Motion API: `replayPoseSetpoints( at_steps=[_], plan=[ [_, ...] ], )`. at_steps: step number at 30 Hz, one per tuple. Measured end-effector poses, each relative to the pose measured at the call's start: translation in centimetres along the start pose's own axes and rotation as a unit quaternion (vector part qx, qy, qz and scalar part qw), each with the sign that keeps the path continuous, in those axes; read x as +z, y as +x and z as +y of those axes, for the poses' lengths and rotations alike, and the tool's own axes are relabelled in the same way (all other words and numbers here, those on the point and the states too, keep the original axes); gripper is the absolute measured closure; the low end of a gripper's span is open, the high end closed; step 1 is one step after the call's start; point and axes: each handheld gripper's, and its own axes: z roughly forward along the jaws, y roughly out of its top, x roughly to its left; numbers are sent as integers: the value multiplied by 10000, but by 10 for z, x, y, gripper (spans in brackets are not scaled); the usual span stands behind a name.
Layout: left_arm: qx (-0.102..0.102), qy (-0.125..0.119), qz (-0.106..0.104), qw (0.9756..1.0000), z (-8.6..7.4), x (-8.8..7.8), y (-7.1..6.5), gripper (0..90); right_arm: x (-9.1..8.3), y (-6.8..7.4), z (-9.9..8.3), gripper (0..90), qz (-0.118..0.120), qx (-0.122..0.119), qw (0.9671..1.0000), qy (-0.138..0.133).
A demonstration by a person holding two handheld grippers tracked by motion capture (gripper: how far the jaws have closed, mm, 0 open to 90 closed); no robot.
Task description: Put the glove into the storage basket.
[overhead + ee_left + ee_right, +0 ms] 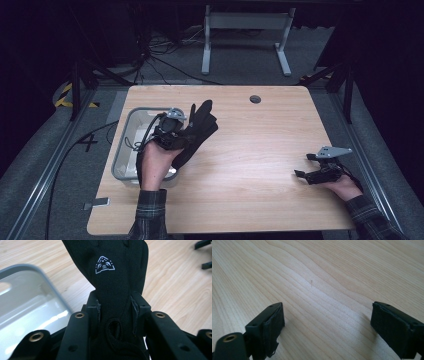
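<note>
Desk (317, 277): pale wood, visible grain, smooth matt finish. Glove (120, 287): black knit cloth, matt, stitched loop, white printed logo. Bin (30, 305): grey plastic, smooth, slight sheen. Left hand-held gripper (116, 312): matt black, brass-coloured rivets. Right hand-held gripper (327, 325): rough, textured black pads (273, 323), frayed edges.
</note>
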Motion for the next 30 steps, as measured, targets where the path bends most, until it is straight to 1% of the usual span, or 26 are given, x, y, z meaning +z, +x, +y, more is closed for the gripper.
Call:
replayPoseSetpoints(
  at_steps=[1, 3, 4, 8, 11, 14, 15, 16, 18, 19, 21, 23, 26, 28, 30],
  plan=[
    [-34, -27, 59, 10000, -3, -4, 5, 666, 0, 0, 0, 118, 0, -2, 10000, 2],
    [-95, -35, 134, 9999, -6, -8, 10, 666, 1, 0, 0, 73, -2, -4, 10000, 46],
    [-95, -35, 134, 9999, -6, -8, 10, 666, 1, 0, 0, 73, -2, -4, 10000, 46],
    [-288, -87, 290, 9991, -15, -16, 23, 666, 2, 0, 1, 44, -8, -14, 10000, 93],
    [-428, -100, 381, 9983, -21, -21, 31, 666, 2, 0, 1, 45, -3, -12, 10000, 91],
    [-582, -92, 554, 9967, -28, -23, 40, 666, 2, 0, 1, 44, -2, -12, 10000, 92],
    [-602, -79, 568, 9965, -30, -24, 43, 666, 2, 0, 1, 43, -2, -12, 10000, 93],
    [-656, -85, 635, 9958, -33, -24, 46, 666, 2, 0, 1, 44, -2, -13, 10000, 92],
    [-723, -61, 713, 9948, -37, -24, 53, 665, 2, 0, 1, 43, -1, -11, 10000, 92],
    [-799, -33, 754, 9939, -40, -23, 56, 664, 2, 0, 1, 43, 0, -12, 10000, 93],
    [-860, 44, 825, 9929, -45, -20, 62, 664, 2, 0, 1, 43, 0, -11, 10000, 93],
    [-937, 93, 833, 9921, -48, -16, 68, 664, 2, 0, 1, 43, 0, -13, 10000, 93],
    [-976, 227, 844, 9914, -53, -10, 73, 663, 2, 0, 1, 43, -1, -13, 10000, 92],
    [-1017, 335, 868, 9905, -55, -4, 77, 662, 2, 0, 1, 43, -1, -12, 10000, 93],
    [-1008, 445, 863, 9902, -57, 0, 80, 661, 2, 0, 1, 43, 0, -12, 10000, 92]
  ],
)
